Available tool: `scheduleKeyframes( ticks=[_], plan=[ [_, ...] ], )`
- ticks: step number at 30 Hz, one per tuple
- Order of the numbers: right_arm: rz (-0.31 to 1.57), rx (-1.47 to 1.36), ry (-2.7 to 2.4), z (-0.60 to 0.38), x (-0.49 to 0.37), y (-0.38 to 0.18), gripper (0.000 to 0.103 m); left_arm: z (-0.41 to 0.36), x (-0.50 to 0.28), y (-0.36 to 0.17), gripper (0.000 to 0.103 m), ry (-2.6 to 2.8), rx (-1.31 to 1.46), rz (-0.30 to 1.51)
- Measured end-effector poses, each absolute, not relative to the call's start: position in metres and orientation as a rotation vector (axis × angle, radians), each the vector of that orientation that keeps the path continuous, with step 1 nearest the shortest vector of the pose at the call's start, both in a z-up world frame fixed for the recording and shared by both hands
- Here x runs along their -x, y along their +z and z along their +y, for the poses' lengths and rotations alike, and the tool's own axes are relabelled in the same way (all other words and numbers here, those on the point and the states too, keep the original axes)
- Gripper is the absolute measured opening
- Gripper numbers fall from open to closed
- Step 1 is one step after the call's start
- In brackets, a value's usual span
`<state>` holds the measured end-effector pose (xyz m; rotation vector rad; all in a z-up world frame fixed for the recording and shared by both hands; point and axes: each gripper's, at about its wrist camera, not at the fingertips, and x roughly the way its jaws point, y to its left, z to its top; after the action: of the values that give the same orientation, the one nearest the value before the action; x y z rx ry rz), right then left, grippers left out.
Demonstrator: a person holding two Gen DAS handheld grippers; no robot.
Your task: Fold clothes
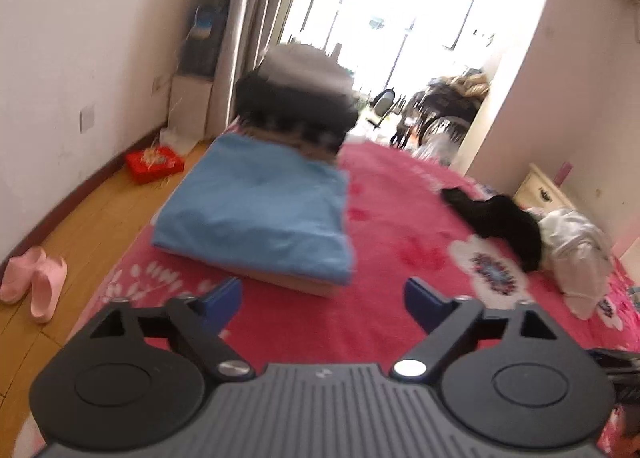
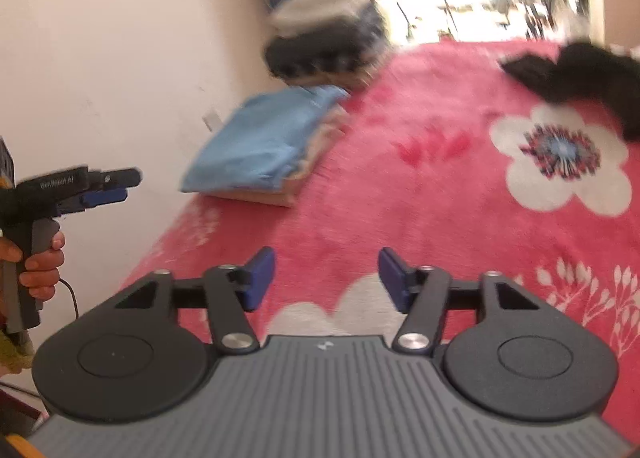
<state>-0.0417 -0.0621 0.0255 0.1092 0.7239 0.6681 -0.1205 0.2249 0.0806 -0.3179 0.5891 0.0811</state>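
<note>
A folded blue garment (image 1: 256,206) lies on top of a small pile on the pink flowered blanket (image 1: 392,226), with a taller stack of dark and grey folded clothes (image 1: 296,98) behind it. A black garment (image 1: 500,222) and a crumpled white one (image 1: 576,254) lie unfolded at the right. My left gripper (image 1: 322,298) hovers open over the blanket, nothing between its blue pads. In the right wrist view the blue garment (image 2: 268,138) sits ahead to the left and the black garment (image 2: 580,74) at the upper right. My right gripper (image 2: 326,278) is open and empty.
Pink slippers (image 1: 34,282) and a red box (image 1: 154,164) lie on the wooden floor left of the bed. A cream nightstand (image 1: 540,190) stands at the right. A hand holds the left gripper's handle (image 2: 36,242) at the right wrist view's left edge. Curtains and a bright window lie beyond.
</note>
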Motion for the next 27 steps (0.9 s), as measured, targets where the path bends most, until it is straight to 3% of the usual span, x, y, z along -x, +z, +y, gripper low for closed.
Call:
scheduleKeyframes(
  ticks=[3, 11, 13, 17, 27],
  plan=[
    [0.665, -0.104, 0.664, -0.06, 0.072, 0.034, 0.083, 0.192, 0.146, 0.095, 0.101, 0.109, 0.249, 0.566],
    [0.649, -0.095, 0.649, -0.058, 0.11, 0.043, 0.087, 0.156, 0.194, 0.114, 0.103, 0.211, 0.21, 0.575],
    [0.64, -0.1, 0.63, -0.06, 0.116, 0.045, 0.096, 0.154, 0.203, 0.115, 0.103, 0.246, 0.228, 0.549],
    [0.605, -0.075, 0.6, -0.065, 0.127, 0.051, 0.101, 0.152, 0.207, 0.111, 0.103, 0.308, 0.271, 0.541],
    [0.581, -0.15, 0.52, -0.085, 0.125, 0.063, 0.102, 0.137, 0.206, 0.121, 0.103, 0.304, 0.205, 0.528]
  ],
)
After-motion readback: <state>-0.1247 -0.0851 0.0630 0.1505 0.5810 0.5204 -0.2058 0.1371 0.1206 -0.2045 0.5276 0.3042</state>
